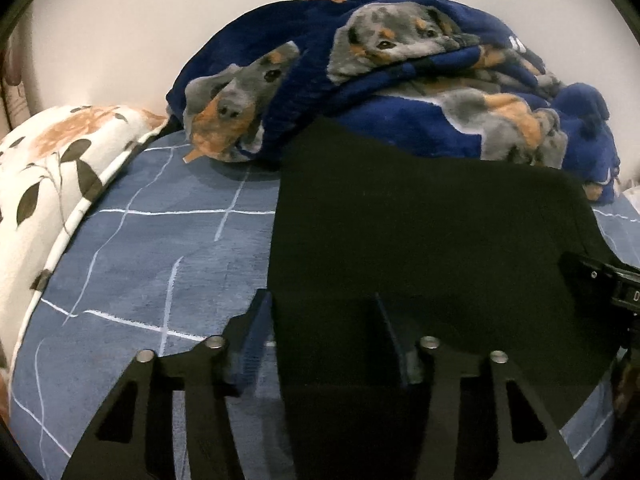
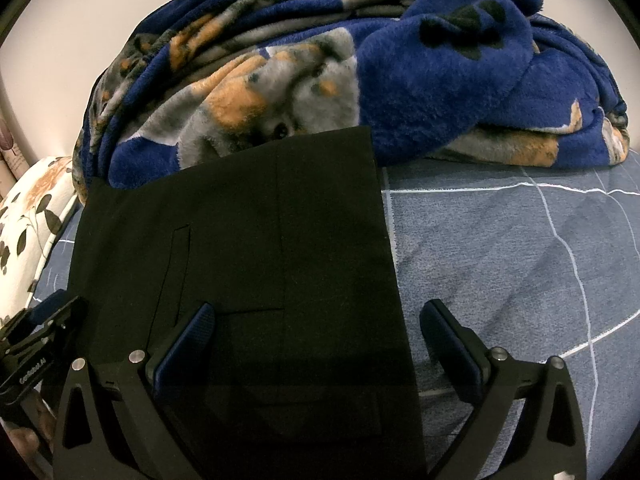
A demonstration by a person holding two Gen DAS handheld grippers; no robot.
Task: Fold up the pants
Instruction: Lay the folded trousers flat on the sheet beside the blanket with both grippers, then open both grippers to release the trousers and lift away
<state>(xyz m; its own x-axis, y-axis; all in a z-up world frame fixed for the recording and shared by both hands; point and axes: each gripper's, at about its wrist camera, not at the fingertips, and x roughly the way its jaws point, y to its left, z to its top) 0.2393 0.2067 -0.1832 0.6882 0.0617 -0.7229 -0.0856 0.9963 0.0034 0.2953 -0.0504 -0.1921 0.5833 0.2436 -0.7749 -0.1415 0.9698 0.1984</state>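
On the checked bedsheet (image 2: 520, 240), black pants (image 2: 240, 240) lie flat, seemingly folded, between both wide-spread claws (image 1: 320, 320) (image 2: 320, 320).

The black pants (image 2: 256, 240) lie folded flat on the bed, far edge against the blanket.

pants (image 2: 248, 248) lie on the bedsheet (image 2: 500, 248), blanket (image 2: 420, 64) behind.

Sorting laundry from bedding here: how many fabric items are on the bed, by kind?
Black pants: 1
Blue dog-print fleece blanket: 1
Floral pillow: 1
Blue grid-pattern bedsheet: 1
Total: 4
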